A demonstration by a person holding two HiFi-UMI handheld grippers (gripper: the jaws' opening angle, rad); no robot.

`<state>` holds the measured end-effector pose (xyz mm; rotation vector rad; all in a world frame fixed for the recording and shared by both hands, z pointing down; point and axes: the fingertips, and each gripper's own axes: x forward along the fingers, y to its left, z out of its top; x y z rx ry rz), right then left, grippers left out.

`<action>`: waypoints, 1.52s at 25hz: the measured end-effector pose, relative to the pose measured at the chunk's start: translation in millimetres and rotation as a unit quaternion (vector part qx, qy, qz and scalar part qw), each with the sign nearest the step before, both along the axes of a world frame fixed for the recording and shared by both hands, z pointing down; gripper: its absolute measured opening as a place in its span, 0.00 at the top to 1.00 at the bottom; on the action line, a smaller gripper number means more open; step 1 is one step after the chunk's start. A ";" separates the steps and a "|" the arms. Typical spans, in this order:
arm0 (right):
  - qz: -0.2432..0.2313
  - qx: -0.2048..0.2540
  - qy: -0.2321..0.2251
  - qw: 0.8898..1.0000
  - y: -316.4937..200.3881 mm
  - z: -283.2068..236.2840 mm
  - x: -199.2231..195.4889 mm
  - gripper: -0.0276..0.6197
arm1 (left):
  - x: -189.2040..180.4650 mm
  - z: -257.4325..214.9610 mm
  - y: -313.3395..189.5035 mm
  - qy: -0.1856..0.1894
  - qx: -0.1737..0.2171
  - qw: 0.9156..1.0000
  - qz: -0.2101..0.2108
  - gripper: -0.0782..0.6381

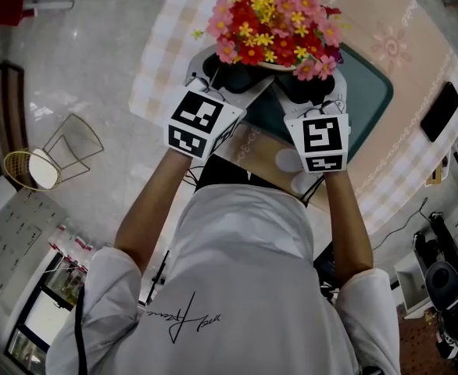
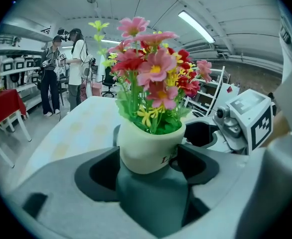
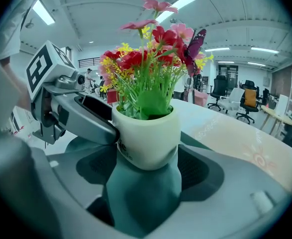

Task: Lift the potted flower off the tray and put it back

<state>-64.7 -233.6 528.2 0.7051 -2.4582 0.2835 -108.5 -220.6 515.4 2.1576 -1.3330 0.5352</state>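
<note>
The potted flower [image 1: 276, 22], a cream pot [image 2: 148, 151] with pink, red and yellow blooms, is over the dark green tray [image 1: 373, 92]. My left gripper [image 1: 229, 73] is shut on the pot's left side, and my right gripper [image 1: 311, 84] is shut on its right side. In the left gripper view, both jaws of the left gripper [image 2: 151, 158] press the pot's walls. The right gripper view shows the right gripper [image 3: 147, 156] clamped on the pot [image 3: 146, 136] the same way. Teal tray surface [image 2: 153, 203] shows under the pot; I cannot tell whether the pot touches it.
The tray lies on a table with a pale pink patterned cloth [image 1: 416, 45]. A black phone [image 1: 440, 109] lies near the table's right edge. A wire basket [image 1: 53, 158] stands on the floor at the left. People [image 2: 61, 68] stand far off; office chairs [image 3: 248, 101] are in the background.
</note>
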 end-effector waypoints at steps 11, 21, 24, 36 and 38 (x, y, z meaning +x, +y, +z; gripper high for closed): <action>0.006 0.006 0.010 1.000 -5.2 4.1 1.0 0.40 | 4.3 3.4 -5.6 0.001 0.006 1.000 0.020 0.41; 0.009 0.005 0.011 1.000 -5.1 3.6 1.6 0.40 | 3.0 2.9 -3.5 0.000 0.012 1.000 0.019 0.43; 0.008 0.006 0.013 1.000 -4.0 3.0 1.3 0.40 | 2.6 2.4 -2.3 0.000 0.012 1.000 0.017 0.43; 0.003 0.004 0.011 1.000 3.9 3.4 -2.3 0.40 | -1.1 2.3 6.2 -0.007 0.010 1.000 0.014 0.43; 0.002 0.003 0.010 1.000 5.5 2.1 -3.3 0.40 | -2.2 1.1 7.8 -0.007 0.011 1.000 0.013 0.43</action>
